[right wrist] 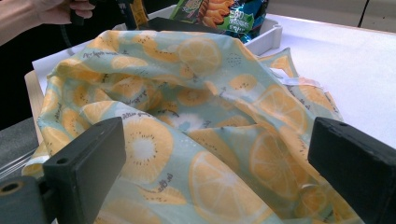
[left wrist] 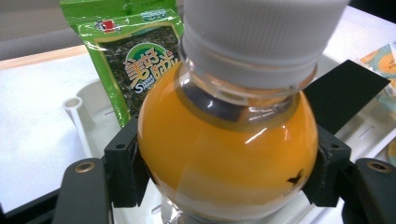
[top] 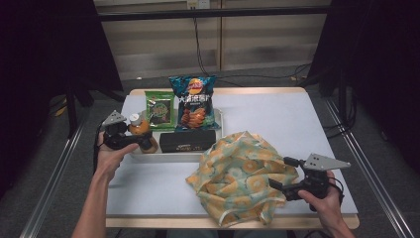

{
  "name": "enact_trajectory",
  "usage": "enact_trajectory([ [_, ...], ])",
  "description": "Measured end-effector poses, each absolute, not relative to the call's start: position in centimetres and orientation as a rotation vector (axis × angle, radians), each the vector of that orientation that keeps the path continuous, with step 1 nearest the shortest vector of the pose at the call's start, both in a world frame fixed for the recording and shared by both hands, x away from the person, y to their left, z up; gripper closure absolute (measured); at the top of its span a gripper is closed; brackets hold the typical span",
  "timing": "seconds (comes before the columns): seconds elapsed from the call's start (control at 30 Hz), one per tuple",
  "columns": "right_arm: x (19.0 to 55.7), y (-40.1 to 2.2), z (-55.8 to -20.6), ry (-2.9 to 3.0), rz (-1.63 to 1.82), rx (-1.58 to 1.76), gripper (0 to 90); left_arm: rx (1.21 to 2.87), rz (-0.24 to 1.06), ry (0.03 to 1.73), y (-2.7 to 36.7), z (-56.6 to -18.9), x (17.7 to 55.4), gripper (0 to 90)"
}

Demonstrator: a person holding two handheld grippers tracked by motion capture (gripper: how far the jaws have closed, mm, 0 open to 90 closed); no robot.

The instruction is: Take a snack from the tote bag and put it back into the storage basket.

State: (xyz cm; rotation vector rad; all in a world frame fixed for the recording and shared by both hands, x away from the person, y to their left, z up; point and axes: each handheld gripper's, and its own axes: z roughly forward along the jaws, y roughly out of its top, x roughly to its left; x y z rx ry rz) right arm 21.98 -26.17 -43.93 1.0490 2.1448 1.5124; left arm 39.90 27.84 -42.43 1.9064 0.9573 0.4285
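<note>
Jaws of the left gripper (left wrist: 228, 179) clamp the orange bottle (left wrist: 229, 149).

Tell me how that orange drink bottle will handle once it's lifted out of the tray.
The orange drink bottle looks nearly full, so it is probably heavy for its size. Its shoulder is round, smooth and glossy where the left gripper clamps it, so it may slip or swivel. Tall and narrow in the white tray, it could tip if set down tilted.

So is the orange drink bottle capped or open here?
Capped. In the left gripper view a white screw cap sits on the neck of the orange drink bottle, which the left tongs clamp on both sides.
</note>
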Motion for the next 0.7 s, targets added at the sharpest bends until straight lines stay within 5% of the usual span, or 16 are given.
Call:
enact_trajectory([
  [0.7, 22.0, -26.3, -43.8, 2.123, 1.517, 1.06, 3.5, 1.873, 0.438, 0.992, 29.6, -40.8, 36.8, 3.1],
])
